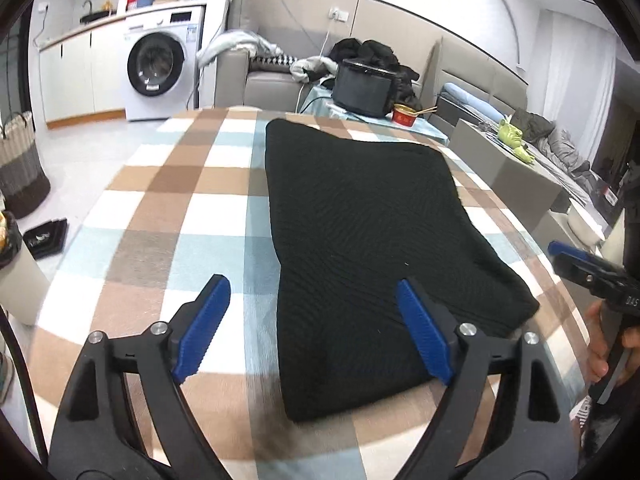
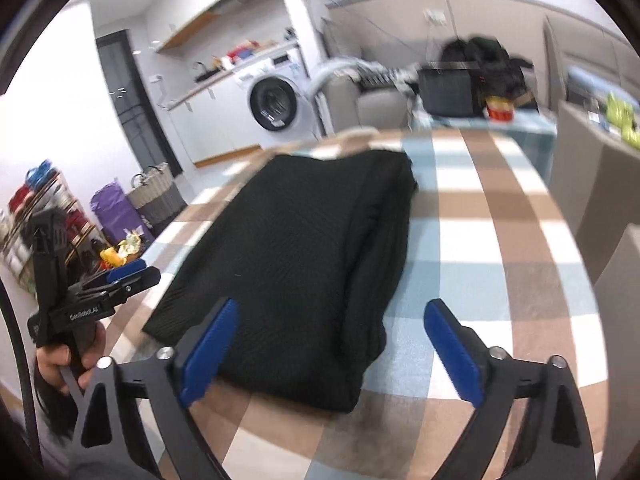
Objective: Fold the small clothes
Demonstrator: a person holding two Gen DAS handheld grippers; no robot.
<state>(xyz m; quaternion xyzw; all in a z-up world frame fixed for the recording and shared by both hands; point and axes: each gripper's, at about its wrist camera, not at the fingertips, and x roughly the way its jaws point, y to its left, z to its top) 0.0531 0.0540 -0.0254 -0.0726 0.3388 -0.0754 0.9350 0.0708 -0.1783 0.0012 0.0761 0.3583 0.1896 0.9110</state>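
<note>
A black knitted garment (image 1: 360,220) lies folded into a thick rectangle on the checked tablecloth (image 1: 168,184). My left gripper (image 1: 311,284) hovers open above the garment's near left edge, with nothing between its blue pads (image 1: 204,328). In the right wrist view the same garment (image 2: 300,248) stretches away from me. My right gripper (image 2: 332,306) is open over its near right corner, and its pads (image 2: 452,352) are clear of the cloth. Each gripper shows at the edge of the other's view: the right gripper (image 1: 580,268) and the left gripper (image 2: 128,276), each held by a hand.
Beyond the table's far edge stand a black pot-like appliance (image 1: 364,88) and a red bowl (image 1: 405,114) on a small table. A washing machine (image 1: 160,68), a sofa with heaped clothes (image 1: 276,64) and a woven basket (image 1: 20,164) are further off. A grey block (image 1: 516,172) stands right.
</note>
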